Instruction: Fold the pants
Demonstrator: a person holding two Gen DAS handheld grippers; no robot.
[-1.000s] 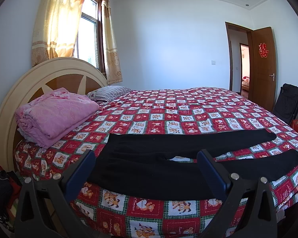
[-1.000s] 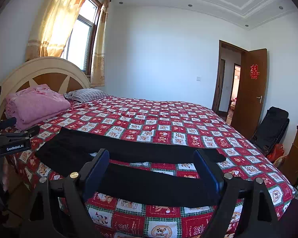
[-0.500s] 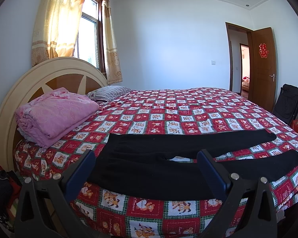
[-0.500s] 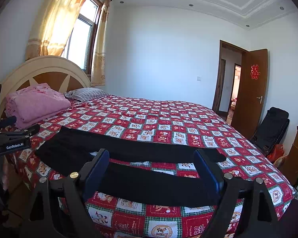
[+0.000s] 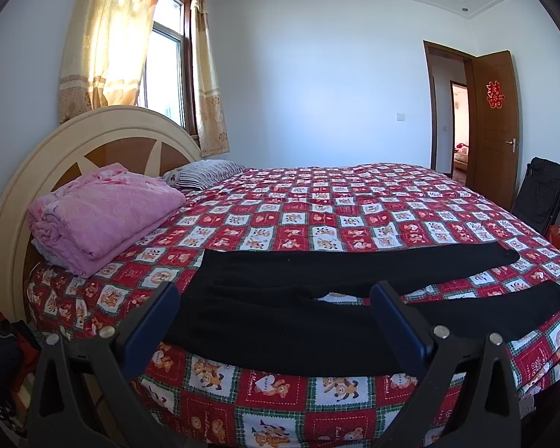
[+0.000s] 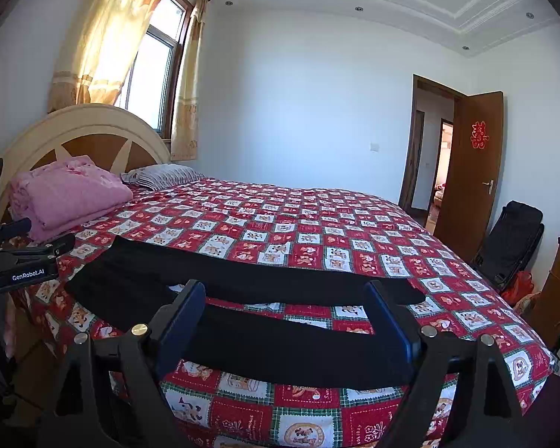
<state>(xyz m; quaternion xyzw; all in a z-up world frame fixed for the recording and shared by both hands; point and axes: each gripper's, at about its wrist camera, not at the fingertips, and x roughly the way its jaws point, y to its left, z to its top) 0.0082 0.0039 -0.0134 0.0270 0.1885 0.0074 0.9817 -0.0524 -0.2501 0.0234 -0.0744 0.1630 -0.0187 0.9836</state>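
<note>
While fingers [image 5: 395, 321] gape, pants [image 5: 317, 298] beyond

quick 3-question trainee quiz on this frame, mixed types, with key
1. True or false: the pants lie spread flat on the bed, legs apart.
2. Is either tool gripping anything? A) left tool B) right tool C) neither
3. Fill in: the folded pink blanket sits at the bed's ____ end.

Key: 1 true; 2 C, both open, above the pants; 3 headboard.
</note>
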